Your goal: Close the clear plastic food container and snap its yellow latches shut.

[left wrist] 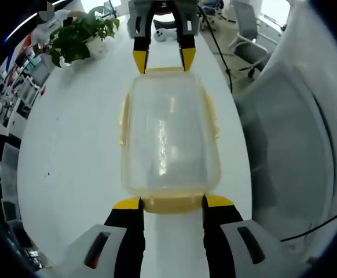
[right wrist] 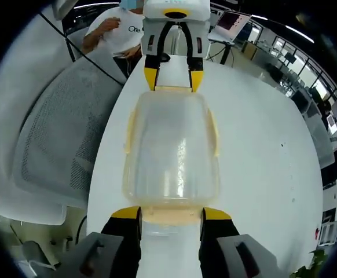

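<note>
A clear plastic container with its lid on lies lengthwise on the white table. Yellow latches run along both long sides and sit at both ends. My left gripper is open, its yellow-tipped jaws flanking the near end latch. At the far end my right gripper is open, its tips just beyond that end latch. In the right gripper view the container runs from my right gripper up to the left gripper.
A potted plant stands on the table at the far left. Grey mesh office chairs stand close along one table edge. A person in a white shirt sits beyond the table end. A black cable hangs nearby.
</note>
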{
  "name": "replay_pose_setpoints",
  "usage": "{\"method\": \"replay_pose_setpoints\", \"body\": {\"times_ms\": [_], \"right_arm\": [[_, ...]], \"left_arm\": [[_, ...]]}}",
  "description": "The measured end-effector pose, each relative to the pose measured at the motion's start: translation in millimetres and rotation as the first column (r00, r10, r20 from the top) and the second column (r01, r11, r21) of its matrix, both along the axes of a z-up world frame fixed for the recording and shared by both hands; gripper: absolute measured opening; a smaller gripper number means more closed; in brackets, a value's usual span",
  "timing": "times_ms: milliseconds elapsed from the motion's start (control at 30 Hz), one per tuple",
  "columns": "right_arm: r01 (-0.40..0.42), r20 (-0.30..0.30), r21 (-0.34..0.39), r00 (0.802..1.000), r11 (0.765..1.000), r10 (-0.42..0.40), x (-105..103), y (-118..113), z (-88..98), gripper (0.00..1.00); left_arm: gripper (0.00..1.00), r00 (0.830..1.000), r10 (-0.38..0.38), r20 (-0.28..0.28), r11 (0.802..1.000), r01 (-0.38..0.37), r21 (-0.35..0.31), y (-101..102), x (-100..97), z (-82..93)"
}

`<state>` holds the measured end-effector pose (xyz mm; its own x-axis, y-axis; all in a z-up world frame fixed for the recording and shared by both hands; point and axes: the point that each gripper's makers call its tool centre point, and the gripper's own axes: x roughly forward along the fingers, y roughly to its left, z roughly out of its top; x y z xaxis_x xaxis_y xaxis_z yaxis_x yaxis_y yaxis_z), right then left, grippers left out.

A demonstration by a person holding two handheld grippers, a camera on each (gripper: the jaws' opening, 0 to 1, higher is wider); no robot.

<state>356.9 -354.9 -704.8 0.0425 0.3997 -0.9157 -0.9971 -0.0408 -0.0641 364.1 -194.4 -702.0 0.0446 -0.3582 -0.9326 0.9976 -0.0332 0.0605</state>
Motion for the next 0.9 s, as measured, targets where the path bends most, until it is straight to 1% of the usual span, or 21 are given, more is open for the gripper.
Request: {"method": "replay_pose_setpoints", "body": {"times_ms": [133, 367, 667, 900], "right_arm": [[0.005, 0.011, -0.007, 1.0, 1.0, -0.005, 2.4, -6.5, -1.8, 0.37], [0.014, 0.018, -0.019, 1.0, 1.0, -0.014, 5.2, -17.8, -10.1, 0.37], [0.016, 0.016, -0.033, 1.0, 0.999, -0.015, 4.2, -27.3, -16.1, 0.37], [0.02, 0.008, -0.037, 1.0, 0.999, -0.019, 3.4, -32.8, -19.8, 0.37]], "left_arm": [[0.36, 1.0, 0.001, 0.006, 1.0, -0.001, -0.002, -7.3, 1.9, -0.8], [0.36, 1.0, -0.008, 0.014, 1.0, 0.008, 0.007, -18.8, 5.6, -9.6], [0.36, 1.0, -0.011, 0.012, 1.0, 0.011, 0.011, -28.1, 5.5, -18.9], [0.36, 1.0, -0.014, 0.003, 1.0, 0.014, 0.007, -33.5, 5.6, -23.1]]}}
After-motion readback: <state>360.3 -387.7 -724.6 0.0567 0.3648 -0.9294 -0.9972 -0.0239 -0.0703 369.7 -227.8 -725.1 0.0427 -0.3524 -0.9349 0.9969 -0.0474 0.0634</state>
